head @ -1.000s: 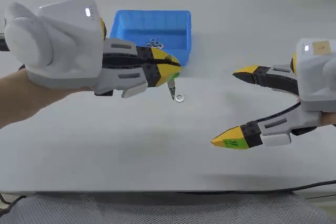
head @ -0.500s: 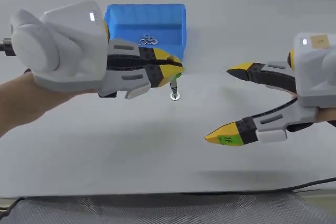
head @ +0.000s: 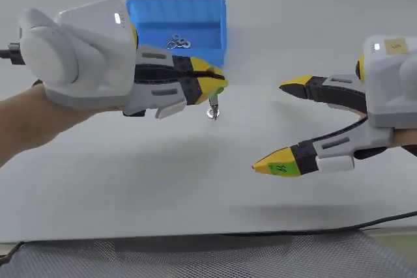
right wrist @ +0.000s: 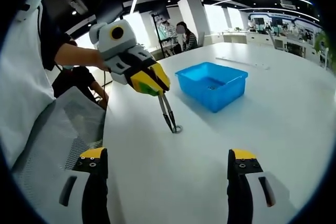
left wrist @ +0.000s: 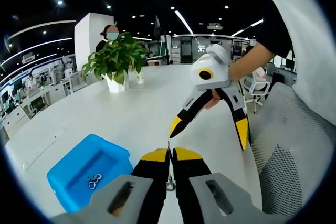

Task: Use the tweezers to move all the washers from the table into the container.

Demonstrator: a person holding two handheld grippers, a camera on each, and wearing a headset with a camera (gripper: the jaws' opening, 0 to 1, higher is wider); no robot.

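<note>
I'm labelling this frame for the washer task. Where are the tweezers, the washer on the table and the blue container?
tweezers (right wrist: 167,109), right gripper view, middle of the prongs.
washer (right wrist: 178,129), right gripper view, its ring at the tweezer tips.
blue container (right wrist: 231,95), right gripper view, outer side wall.

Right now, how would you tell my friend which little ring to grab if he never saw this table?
Find the blue container on the white table. Just in front of it, the left gripper holds thin tweezers pointing down, with a small silver washer at their tips. It lies alone on bare table; the other washers are bunched inside the container.
</note>
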